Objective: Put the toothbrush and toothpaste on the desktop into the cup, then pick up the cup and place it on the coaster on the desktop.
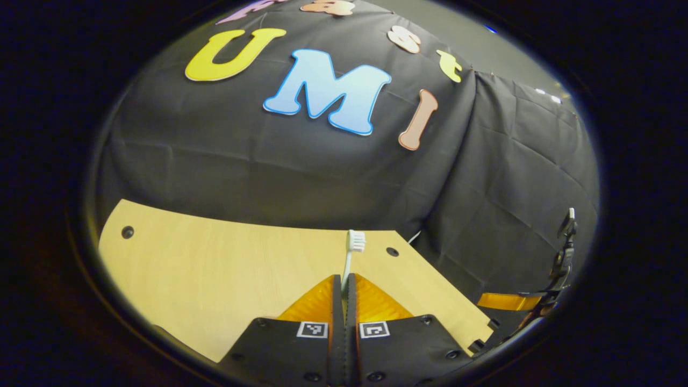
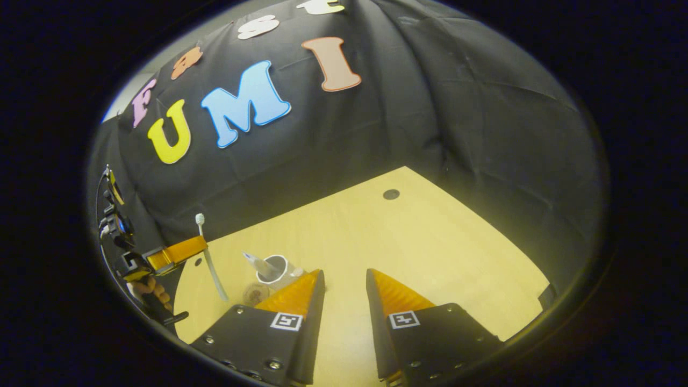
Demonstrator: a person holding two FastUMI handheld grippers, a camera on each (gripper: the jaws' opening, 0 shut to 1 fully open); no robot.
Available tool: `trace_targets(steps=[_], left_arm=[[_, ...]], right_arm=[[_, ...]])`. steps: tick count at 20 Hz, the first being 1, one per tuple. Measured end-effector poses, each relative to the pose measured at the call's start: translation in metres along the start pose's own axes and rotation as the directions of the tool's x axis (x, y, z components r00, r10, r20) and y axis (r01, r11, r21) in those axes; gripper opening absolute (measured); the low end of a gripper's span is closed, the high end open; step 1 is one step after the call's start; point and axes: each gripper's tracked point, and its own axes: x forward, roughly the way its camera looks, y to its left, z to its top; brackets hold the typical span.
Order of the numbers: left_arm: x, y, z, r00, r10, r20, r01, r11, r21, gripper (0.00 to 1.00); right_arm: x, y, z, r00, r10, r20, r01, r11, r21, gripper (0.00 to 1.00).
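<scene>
Black cloth walls back a pale wooden desktop (image 2: 430, 242) where the left gripper (image 1: 344, 282) clenches an upright white toothbrush (image 1: 352, 252) while the right gripper (image 2: 344, 279), fingers spread and holding nothing, looks toward the cup (image 2: 277, 270) already holding the toothpaste (image 2: 257, 263), a round coaster (image 2: 256, 293) just beside it.
</scene>
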Motion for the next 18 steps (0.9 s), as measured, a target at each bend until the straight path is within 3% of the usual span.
trace_targets(steps=[7, 18], left_arm=[[0.07, 0.01, 0.014, 1.0, -0.002, 0.005, 0.003, 1.0, -0.018, 0.07], [0.119, 0.001, 0.011, 0.998, 0.051, 0.043, -0.046, 0.995, -0.094, 0.07]], right_arm=[[-0.02, -0.056, -0.005, 0.994, -0.111, -0.014, 0.111, 0.992, 0.067, 0.42], [-0.042, -0.109, -0.007, 0.979, -0.201, -0.045, 0.206, 0.969, 0.134, 0.44]])
